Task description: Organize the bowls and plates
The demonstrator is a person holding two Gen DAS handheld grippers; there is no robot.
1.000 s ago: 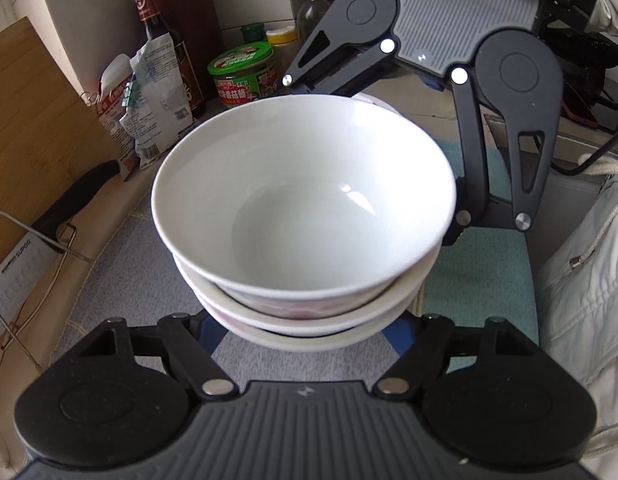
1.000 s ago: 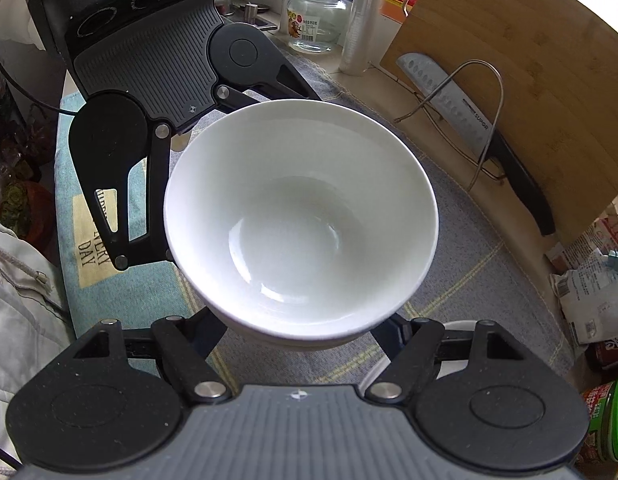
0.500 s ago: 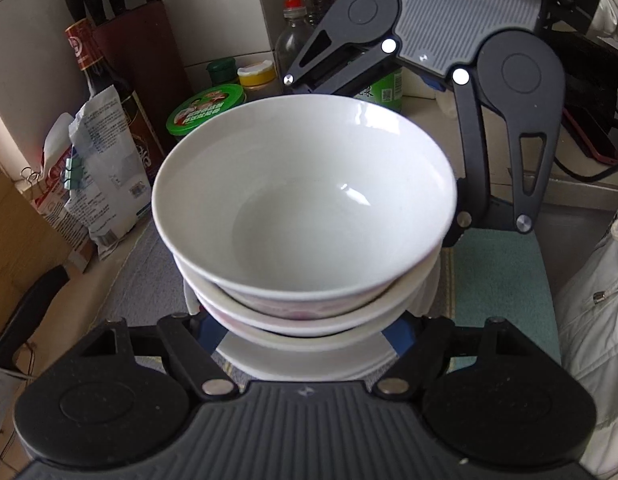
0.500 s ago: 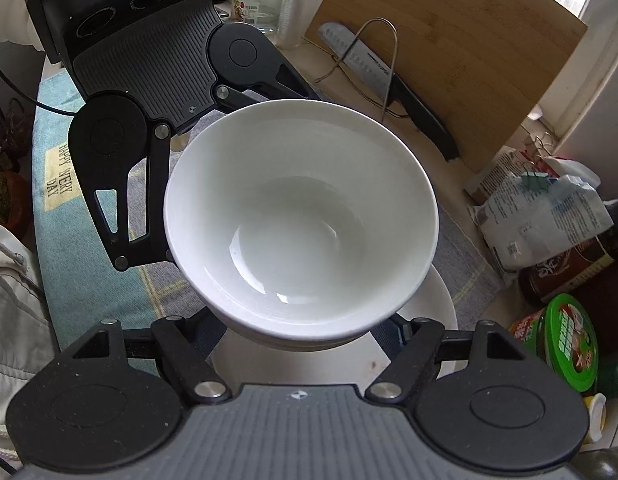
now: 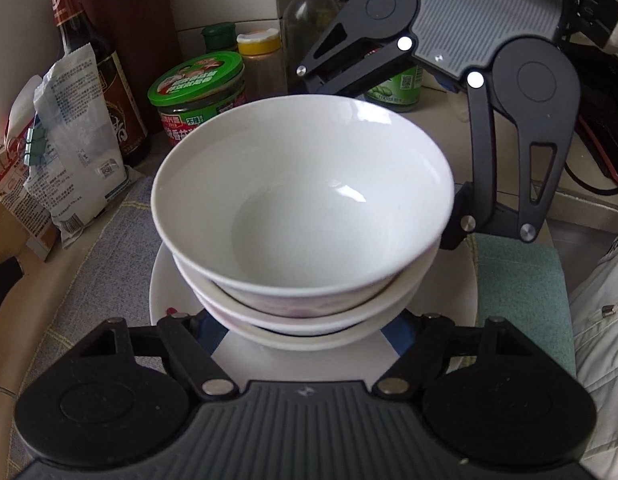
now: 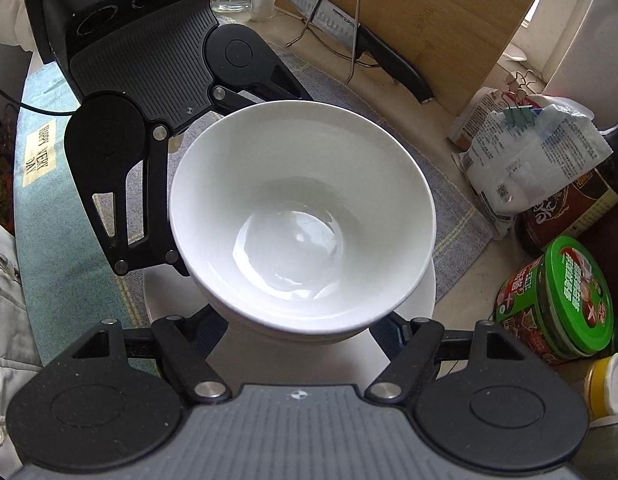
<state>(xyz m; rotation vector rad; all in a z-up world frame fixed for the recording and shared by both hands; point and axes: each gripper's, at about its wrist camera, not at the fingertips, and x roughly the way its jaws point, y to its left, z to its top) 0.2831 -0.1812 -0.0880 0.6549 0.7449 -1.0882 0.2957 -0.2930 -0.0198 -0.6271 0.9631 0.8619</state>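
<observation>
**Bowls arrive over the plate**

Now the stack of bowls (image 5: 303,216) hangs directly above the white plate (image 5: 169,292), which was out of sight a second ago; the jars and bottles at the far side have drawn nearer; setting down looks close. The left gripper (image 5: 305,322) and right gripper (image 6: 299,320) stay clamped on the stack from opposite sides, unchanged.

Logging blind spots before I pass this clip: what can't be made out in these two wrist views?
- Left wrist view: the left gripper fingertips sit under the stacked bowls, so contact is hidden.
- Right wrist view: the right gripper fingertips are hidden likewise.
- Both views: whether the stack touches the white plate is covered by the bowls.
- Left wrist view: the pink pattern on the top bowl's outside is mostly hidden by the bowl below.
</observation>
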